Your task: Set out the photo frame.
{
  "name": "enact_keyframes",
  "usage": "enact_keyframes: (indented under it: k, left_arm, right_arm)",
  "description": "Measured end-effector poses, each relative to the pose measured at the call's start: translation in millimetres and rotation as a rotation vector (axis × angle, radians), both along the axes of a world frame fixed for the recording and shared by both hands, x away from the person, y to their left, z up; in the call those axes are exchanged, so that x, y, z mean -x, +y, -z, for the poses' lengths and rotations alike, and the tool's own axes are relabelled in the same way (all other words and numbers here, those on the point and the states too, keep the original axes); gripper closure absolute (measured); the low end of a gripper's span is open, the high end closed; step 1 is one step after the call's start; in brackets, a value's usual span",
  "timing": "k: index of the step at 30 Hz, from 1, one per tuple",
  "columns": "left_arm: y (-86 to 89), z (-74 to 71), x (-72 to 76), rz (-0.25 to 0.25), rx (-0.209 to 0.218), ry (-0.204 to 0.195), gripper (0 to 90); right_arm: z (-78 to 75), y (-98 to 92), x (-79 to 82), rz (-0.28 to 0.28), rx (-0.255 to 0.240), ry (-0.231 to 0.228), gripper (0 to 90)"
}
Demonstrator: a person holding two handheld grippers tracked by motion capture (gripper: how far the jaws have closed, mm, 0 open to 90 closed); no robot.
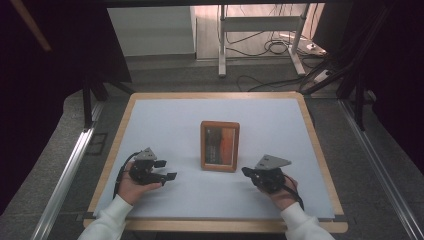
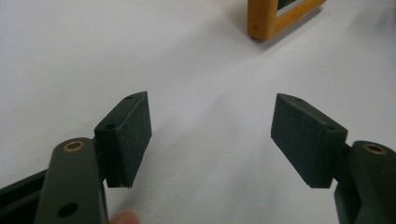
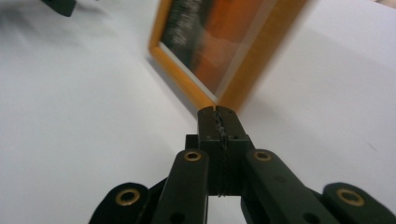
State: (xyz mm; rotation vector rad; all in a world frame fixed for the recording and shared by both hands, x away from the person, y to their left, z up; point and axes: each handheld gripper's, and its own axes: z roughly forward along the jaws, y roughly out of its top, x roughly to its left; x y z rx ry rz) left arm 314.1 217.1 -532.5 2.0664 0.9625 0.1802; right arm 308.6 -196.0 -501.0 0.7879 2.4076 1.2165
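Frame: wooden-bordered picture frame (image 1: 220, 146) with an orange and dark print lies flat mid-table on the white sheet (image 1: 165, 125), untouched.
Left gripper (image 1: 167, 170): I hold it near-left, jaws apart, nothing between.
Right gripper (image 1: 246, 171): jaws pressed together, empty, tips near the frame's near-right corner.
Progress: I judge nothing gripped yet; all handling remains.

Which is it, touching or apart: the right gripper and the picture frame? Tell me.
Apart. The high view shows bare white table between the shut right gripper and the picture frame.
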Motion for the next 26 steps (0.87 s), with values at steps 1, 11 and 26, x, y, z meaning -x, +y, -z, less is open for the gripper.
enact_keyframes:
  k: [1,11,26]
  left_arm:
    - [-0.2,0.0,-0.1,-0.001,0.0,0.0,28.4]
    - [-2.2,-1.4,3.2,-0.024,-0.021,-0.02,27.2]
    - [-2.1,-2.9,3.8,-0.038,-0.02,-0.035,26.4]
  right_arm:
    - [0.3,-12.1,2.7,0.023,-0.013,0.007,82.3]
    - [8.4,-58.3,16.2,0.158,-0.077,0.053,35.4]
    - [9.9,-69.5,15.5,0.215,-0.087,0.034,24.4]
